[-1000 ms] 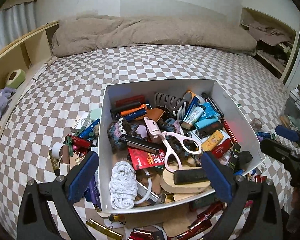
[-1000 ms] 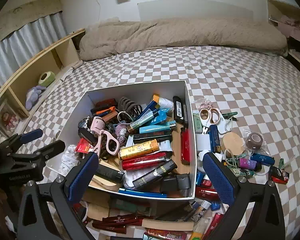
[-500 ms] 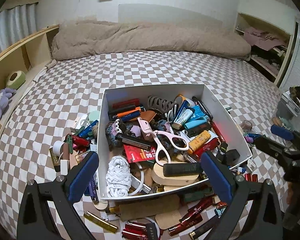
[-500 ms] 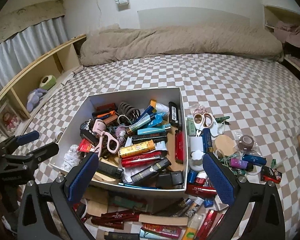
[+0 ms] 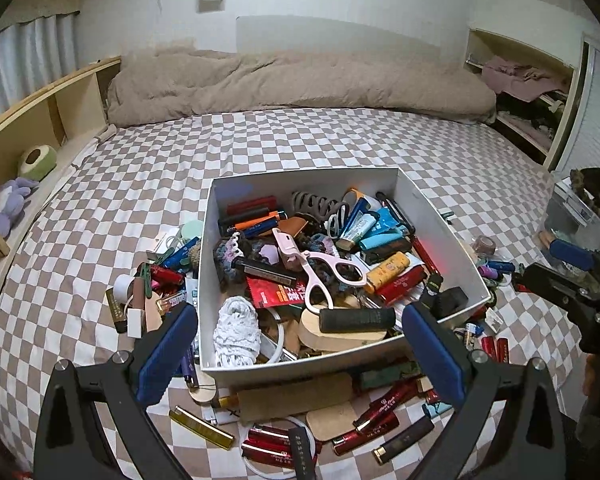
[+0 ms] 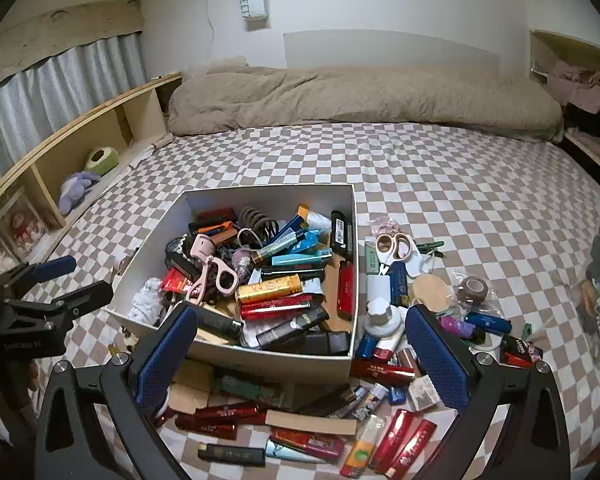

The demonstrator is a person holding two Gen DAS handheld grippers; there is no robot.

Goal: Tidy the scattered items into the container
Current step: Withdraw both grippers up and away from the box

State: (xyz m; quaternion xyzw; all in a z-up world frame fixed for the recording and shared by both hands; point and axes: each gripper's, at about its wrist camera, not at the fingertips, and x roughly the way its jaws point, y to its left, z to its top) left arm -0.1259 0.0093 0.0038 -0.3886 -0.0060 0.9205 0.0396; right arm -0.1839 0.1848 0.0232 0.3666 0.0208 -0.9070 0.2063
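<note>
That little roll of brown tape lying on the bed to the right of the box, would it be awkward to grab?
The roll of brown tape looks small and probably light. Being round, it could roll away if nudged on its edge. The checkered bedcover under it looks soft, so it may sink or shift as the open right gripper presses down.

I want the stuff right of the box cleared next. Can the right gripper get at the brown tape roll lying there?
Probably yes. The right gripper is open and empty, and the brown tape roll lies on the checkered bedspread right of the white box, with nothing on top of it. It sits in clear wrapping, beside other clutter.
</note>
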